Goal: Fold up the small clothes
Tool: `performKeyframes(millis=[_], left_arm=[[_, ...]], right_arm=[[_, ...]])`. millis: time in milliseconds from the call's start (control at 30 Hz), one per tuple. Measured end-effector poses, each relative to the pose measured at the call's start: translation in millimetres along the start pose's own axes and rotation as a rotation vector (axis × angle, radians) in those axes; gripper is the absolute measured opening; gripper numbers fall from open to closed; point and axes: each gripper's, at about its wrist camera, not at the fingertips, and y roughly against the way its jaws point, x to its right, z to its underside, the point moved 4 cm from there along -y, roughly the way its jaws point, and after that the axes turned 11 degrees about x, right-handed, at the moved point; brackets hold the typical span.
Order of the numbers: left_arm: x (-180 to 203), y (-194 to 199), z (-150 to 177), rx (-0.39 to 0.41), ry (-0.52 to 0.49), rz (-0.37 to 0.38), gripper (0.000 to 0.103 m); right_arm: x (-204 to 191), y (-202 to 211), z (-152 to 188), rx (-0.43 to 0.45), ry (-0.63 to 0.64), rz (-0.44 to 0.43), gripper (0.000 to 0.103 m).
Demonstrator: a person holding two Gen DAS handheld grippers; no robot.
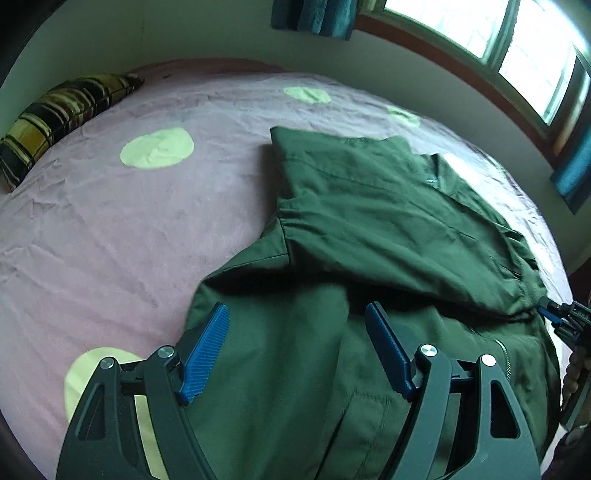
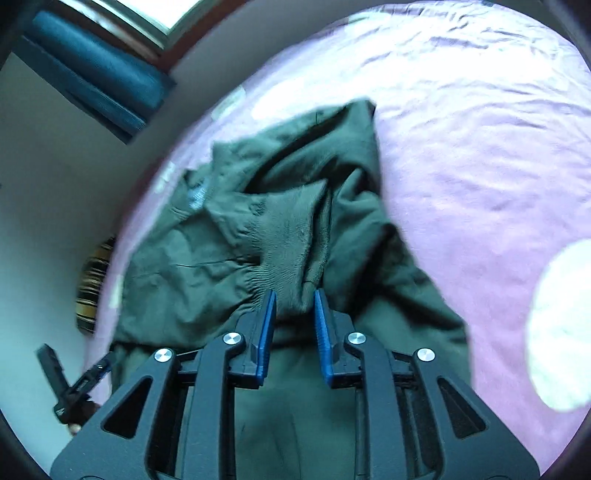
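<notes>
The bed (image 1: 110, 229) is the largest thing in both views. It has a pink sheet with pale green round spots, and it fills most of the left wrist view. Behind it there is a light wall, and a window (image 1: 491, 33) with a brown frame is at the far right. A teal curtain (image 1: 314, 16) hangs at the far side beside the window. A pillow (image 1: 55, 114) with yellow and black checks lies at the far left corner of the bed, against the wall.

The dark green jacket (image 1: 369, 240) lies on the right half of the bed, spread from the near edge toward the far side. One part is folded over the body of the jacket. It is wrinkled, and its ribbed cuff (image 2: 284, 236) shows clearly in the right wrist view.

The left hand-held gripper (image 1: 297, 325) is wide open above the near part of the jacket. Its blue pads (image 1: 207, 350) stand well apart and nothing is between them.

The right hand-held gripper (image 2: 294, 301) is almost closed. Its blue pads (image 2: 267, 325) pinch the ribbed cuff between them. In the left wrist view this hand-held gripper appears at the right edge, at the jacket border.
</notes>
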Motion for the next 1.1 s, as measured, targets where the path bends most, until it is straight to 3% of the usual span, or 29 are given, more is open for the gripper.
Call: performKeyframes(millis=[67,233,433,700,867,1100], left_arm=[[-2,14,4,0.005,-0.026,0.020,0.075],[-17,44,29,-0.043,-0.037,0.080,0.077],[-44,78,71,-0.155,0.088,0.187,0.077],[-54,106,114,-0.279,0.264,0.364,0.077],[-29,109,126,-0.322,0.234,0.430,0.077],[-10,104,125,-0.302,0.200,0.427,0.077]], right_arm=[[6,25,4,0.019,0.008,-0.003,0.036],[36,86,30,0.020,0.008,0.037,0.043],[63,130,78,-0.030,-0.070,0.019,0.045],[59,141,124,-0.124,-0.091,-0.074,0.047],[46,143,138,-0.153,-0.061,-0.147,0.054],[32,143,152,-0.193,-0.049,-0.223,0.054]])
